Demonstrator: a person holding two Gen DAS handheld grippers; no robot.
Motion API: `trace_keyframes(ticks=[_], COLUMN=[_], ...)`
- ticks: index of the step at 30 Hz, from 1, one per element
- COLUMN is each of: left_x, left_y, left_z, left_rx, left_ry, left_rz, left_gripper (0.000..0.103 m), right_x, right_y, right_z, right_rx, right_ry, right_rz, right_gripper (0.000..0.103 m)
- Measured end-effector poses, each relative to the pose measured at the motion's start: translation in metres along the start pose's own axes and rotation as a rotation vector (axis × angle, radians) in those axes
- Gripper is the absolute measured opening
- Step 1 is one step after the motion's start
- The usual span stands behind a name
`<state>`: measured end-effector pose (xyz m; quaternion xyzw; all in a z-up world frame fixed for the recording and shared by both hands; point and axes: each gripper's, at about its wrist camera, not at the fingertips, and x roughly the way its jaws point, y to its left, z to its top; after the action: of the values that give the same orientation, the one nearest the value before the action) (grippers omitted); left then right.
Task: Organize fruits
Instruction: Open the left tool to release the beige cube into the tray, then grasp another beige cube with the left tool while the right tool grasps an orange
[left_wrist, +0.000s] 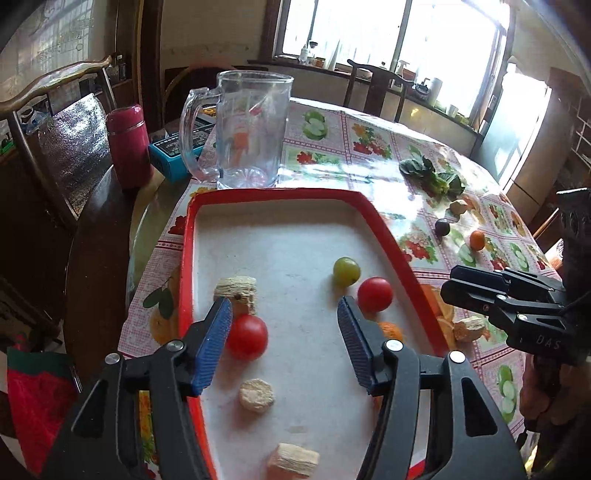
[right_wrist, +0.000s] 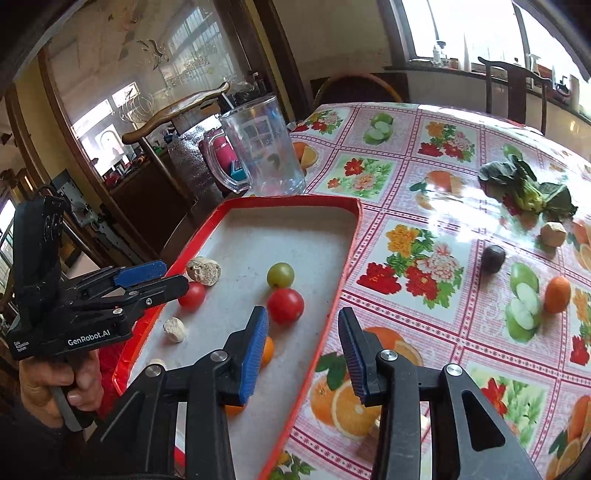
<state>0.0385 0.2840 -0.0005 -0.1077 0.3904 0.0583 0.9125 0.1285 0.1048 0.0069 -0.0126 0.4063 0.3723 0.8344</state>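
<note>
Left claw (left_wrist: 284, 314) agape and empty over red tray (left_wrist: 186, 258), right claw (right_wrist: 303, 328) likewise

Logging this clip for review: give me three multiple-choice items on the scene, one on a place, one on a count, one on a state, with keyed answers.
1. Where is the green grape?
A. in the red tray
B. in the glass mug
C. on the tablecloth by the leafy greens

2. How many red tomatoes lie in the tray?
A. one
B. two
C. four

3. How does the glass mug stand?
A. tipped on its side
B. upright and full of fruit
C. upright and empty

Answers:
1 A: the grape sits on the white floor of the tray, beside a tomato.
2 B: one tomato by the left rim, another near the grape.
3 C: the mug stands upright behind the tray with nothing inside.
</note>
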Motion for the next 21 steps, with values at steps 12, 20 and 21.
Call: trace_keyframes(ticks=[12,20,21], left_x=[-0.016,-0.005,-0.004], left_y=[-0.09,-0.139,-0.143], left_z=[-0.014,-0.026,-0.027], left_rx=[0.049,0.086,0.088], left_ry=[-0.039,0.01,0.014], left_rz=[-0.152,-0.2,-0.198], left_gripper=[0.083,0.083,0.083], right_x=[-0.076,-0.101,-0.103], right_y=[-0.07,-0.108,-0.11], right_z=[-0.059,-0.078,-0.079], right_rx=[0.127,0.177,0.177], right_ry=[-0.053,-0.062,-0.063], right_rz=[-0.13,-0.177,-0.181], right_gripper=[0.054,0.054,0.054])
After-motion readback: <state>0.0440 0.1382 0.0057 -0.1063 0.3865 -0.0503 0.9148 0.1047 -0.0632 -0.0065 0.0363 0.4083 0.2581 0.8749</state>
